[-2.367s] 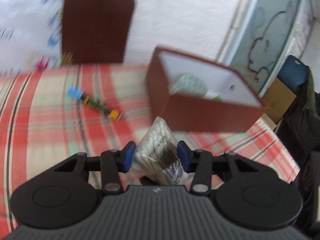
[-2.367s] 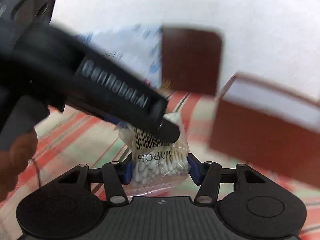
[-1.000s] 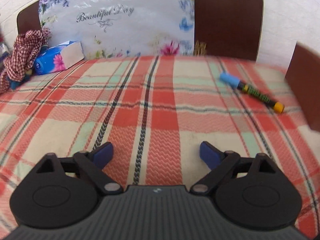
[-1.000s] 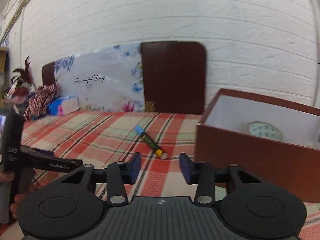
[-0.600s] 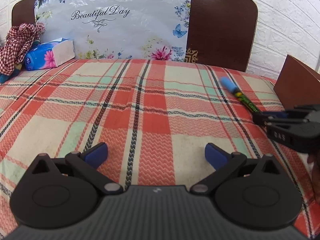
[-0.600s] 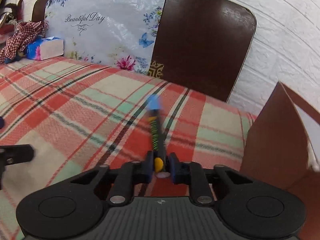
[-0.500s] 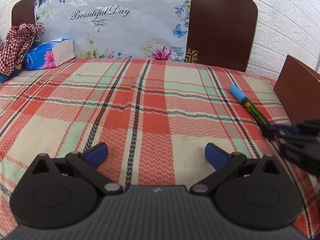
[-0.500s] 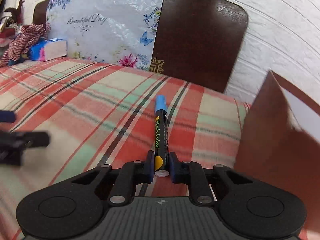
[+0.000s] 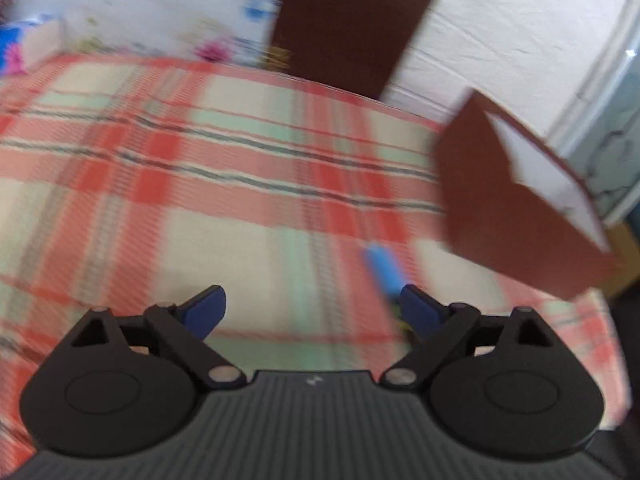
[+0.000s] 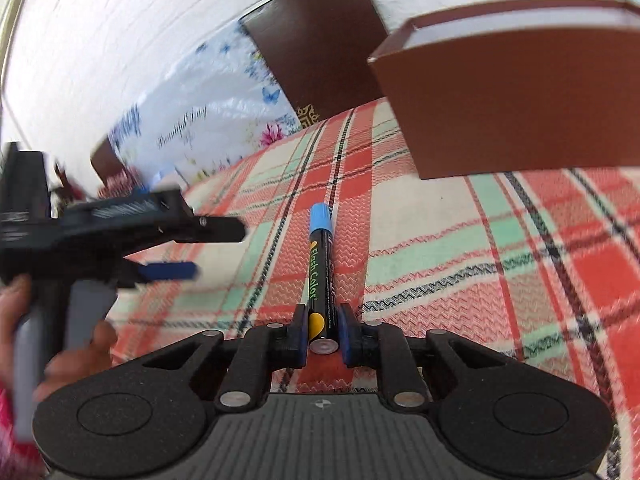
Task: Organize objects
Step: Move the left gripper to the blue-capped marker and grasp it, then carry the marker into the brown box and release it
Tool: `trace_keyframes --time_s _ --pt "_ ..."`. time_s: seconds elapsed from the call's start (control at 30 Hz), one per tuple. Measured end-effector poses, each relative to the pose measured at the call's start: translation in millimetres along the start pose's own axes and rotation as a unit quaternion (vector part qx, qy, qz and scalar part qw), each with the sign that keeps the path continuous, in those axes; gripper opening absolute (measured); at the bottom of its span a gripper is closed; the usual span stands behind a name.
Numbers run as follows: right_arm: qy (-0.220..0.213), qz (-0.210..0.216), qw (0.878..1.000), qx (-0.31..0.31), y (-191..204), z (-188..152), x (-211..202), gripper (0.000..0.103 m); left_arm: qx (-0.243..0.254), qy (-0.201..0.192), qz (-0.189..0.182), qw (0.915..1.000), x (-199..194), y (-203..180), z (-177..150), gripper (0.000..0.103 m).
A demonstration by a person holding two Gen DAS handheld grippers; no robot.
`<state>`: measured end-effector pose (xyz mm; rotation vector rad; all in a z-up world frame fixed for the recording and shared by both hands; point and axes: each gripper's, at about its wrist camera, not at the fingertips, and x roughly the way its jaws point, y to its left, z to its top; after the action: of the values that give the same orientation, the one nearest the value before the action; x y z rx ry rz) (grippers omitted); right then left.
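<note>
Right claw (image 10: 323, 334) pinching the blue-capped marker (image 10: 320, 264) by its tail, cap pointing to 12 o'clock, brown box (image 10: 516, 92) sitting at 1 o'clock on the plaid bedspread (image 10: 460, 240), left claw (image 9: 312, 310) gaping wide, gripping nothing

Bed (image 10: 460, 240) covered by plaid cloth in red, cream and mint with dark lines. Brown box (image 10: 520, 112) (image 9: 512, 208) sits on it, open side showing a white interior. At far end, a floral-print package (image 10: 224, 120) and a blue tissue pack (image 9: 12, 46), blurred.
</note>
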<state>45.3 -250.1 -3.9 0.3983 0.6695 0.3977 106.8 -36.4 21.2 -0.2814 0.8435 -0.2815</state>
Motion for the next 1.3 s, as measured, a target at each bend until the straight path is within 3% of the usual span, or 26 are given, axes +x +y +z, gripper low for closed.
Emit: trace_keyframes --time_s 0.13,0.2,0.27,0.33,0.4,0.53,0.73,0.83,0.9,0.93,0.97,1.03,1.13,1.3 --pt "-0.027 0.022 0.999 0.015 -5.3 -1.5 -13.2 0.016 0.010 0.050 -0.009 0.9986 16.6 -44.6 -9.8 0.094" --pt "-0.040 0.032 0.999 0.019 -6.8 -3.4 -19.6 0.016 0.011 0.075 -0.006 0.9971 30.4 -55.3 -17.1 0.074" --pt "-0.038 0.026 0.999 0.020 -6.7 -5.1 -21.1 0.016 0.048 0.064 0.024 0.9965 33.7 -67.9 -22.0 0.038" --pt "-0.035 0.025 0.999 0.022 -5.7 -6.0 -21.7 0.016 0.037 0.073 -0.002 0.9967 32.2 -69.7 -20.4 0.029" --pt "-0.054 0.019 0.998 0.008 -1.5 -4.5 -30.9 0.017 0.033 0.065 -0.009 0.9973 23.0 -75.1 -13.6 0.029" --pt "-0.126 0.016 0.992 -0.019 3.5 9.7 -61.0 0.016 0.081 0.008 -0.024 0.9964 -5.5 -110.7 6.6 0.028" --pt "-0.230 -0.031 0.971 -0.052 1.1 53.0 -77.7 0.017 0.160 -0.039 -0.049 0.9852 -4.7 -175.0 57.4 0.028" --pt "-0.246 -0.054 0.967 -0.038 -13.8 80.1 -68.1 0.017 0.187 -0.039 -0.052 0.9803 18.4 -198.5 80.3 0.030" --pt "-0.247 -0.076 0.966 -0.032 -26.8 99.2 -53.1 0.022 0.186 -0.038 -0.040 0.9810 40.1 -207.2 94.8 0.037" --pt "-0.243 -0.097 0.964 -0.037 -32.4 107.6 -42.3 0.027 0.191 -0.040 -0.023 0.9806 51.5 -210.4 99.9 0.055" --pt "-0.233 -0.126 0.963 -0.043 -39.6 113.8 -31.1 0.044 0.198 -0.048 0.002 0.9791 62.6 -212.4 103.2 0.062" --pt "-0.219 -0.156 0.962 -0.042 -50.9 119.7 -19.1 0.044 0.206 -0.054 0.038 0.9764 76.7 -211.8 104.2 0.060" --pt "-0.255 -0.144 0.956 -0.029 -58.5 107.3 -36.4 0.045 0.208 -0.068 0.013 0.9757 66.9 -205.2 95.8 0.062" --pt "-0.287 -0.165 0.942 -0.046 -49.1 79.8 -58.6 0.045 0.198 -0.078 0.005 0.9771 51.3 -193.7 77.0 0.065"
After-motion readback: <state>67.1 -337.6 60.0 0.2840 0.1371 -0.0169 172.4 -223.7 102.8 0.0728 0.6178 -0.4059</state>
